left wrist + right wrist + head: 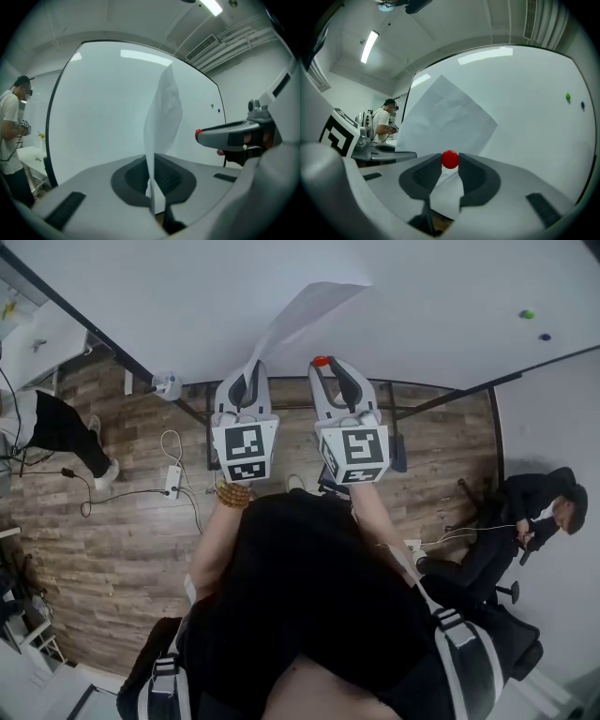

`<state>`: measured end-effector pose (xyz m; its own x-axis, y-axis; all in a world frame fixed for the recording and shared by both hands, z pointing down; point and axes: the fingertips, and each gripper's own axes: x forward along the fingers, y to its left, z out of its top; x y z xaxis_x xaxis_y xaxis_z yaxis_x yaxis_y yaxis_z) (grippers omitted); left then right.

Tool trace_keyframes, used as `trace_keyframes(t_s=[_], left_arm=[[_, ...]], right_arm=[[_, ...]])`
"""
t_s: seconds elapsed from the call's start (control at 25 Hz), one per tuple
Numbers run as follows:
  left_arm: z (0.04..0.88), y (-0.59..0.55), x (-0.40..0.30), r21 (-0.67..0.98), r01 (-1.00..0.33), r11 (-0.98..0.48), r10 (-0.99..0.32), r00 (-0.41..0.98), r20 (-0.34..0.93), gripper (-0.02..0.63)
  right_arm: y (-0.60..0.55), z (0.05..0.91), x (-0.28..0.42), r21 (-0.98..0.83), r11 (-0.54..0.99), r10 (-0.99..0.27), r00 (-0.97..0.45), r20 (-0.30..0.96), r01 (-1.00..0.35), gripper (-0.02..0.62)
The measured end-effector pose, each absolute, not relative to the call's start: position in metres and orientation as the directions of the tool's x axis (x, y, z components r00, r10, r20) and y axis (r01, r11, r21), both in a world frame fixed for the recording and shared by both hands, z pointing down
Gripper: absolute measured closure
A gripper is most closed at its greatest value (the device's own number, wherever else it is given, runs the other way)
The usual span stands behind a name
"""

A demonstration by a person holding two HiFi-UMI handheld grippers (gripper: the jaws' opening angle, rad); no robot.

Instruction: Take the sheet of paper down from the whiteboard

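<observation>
The white sheet of paper [305, 310] stands out from the whiteboard [141, 296], bowed and creased. My left gripper [251, 373] is shut on its lower corner. In the left gripper view the sheet [164, 110] rises edge-on from between the shut jaws of the left gripper [153, 176]. My right gripper [326, 365] sits just right of it, shut on a small round red magnet [321, 361]. The right gripper view shows that magnet [450, 159] pinched at the tips of the right gripper [450, 165], with the paper [445, 117] spread behind it. I cannot tell whether the sheet's far edge touches the board.
A green magnet [527, 314] and a blue one [545, 336] sit on the board at the far right. A person [56, 427] stands at the left and another [539, 512] sits at the right. Cables and a power strip [172, 481] lie on the wooden floor.
</observation>
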<state>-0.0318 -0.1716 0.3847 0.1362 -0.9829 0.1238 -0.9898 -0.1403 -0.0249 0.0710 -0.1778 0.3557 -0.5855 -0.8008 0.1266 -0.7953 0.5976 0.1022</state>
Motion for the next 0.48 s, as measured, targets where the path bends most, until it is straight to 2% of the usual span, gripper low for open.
trace_keyframes(t_s=[0.48], left_arm=[[0.388,-0.172,-0.036,-0.018,-0.991,-0.131,-0.984,0.127,0.125,0.597]], right_arm=[[-0.175,0.354,0.059,0.121,0.623,-0.782,-0.612,0.119,-0.773,0.489]])
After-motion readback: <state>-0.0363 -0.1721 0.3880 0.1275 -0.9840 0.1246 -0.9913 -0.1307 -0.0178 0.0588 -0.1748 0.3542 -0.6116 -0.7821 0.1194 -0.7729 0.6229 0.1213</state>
